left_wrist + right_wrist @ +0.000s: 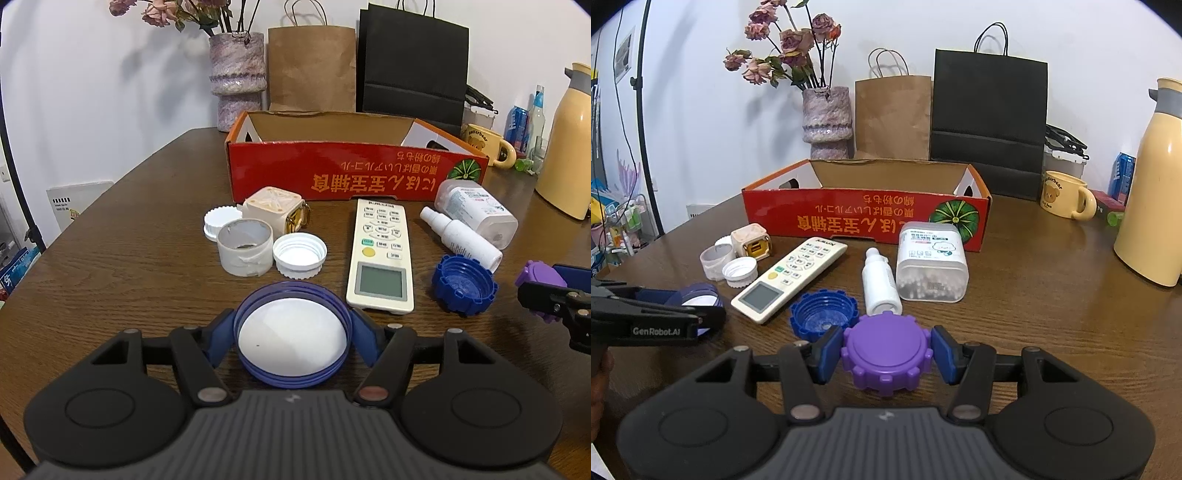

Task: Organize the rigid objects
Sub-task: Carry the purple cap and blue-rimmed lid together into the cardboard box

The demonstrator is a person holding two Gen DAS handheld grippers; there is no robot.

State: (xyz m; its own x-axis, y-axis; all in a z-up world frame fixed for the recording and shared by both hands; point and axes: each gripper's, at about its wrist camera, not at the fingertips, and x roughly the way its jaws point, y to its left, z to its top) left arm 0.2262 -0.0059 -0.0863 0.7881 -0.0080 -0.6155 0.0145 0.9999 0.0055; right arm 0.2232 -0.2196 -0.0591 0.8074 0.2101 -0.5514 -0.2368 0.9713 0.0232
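Observation:
My left gripper point(291, 338) is shut on a blue-rimmed lid with a white inside point(291, 343), low over the table. My right gripper point(886, 354) is shut on a purple toothed cap point(886, 356); it also shows at the right edge of the left wrist view point(541, 273). On the table lie a white remote point(382, 254), a blue toothed cap point(463, 284), a white spray bottle point(461, 236), a cotton-swab box point(932, 264), a tape roll point(245, 251), two white caps point(299, 254) and a beige cube point(275, 210). An open red cardboard box point(332, 173) stands behind them.
A vase of dried flowers point(827, 122), a brown paper bag point(892, 118) and a black bag point(988, 122) stand at the wall. A yellow mug point(1065, 199) and a tall yellow thermos point(1156, 192) stand at the right. The table's left edge curves away.

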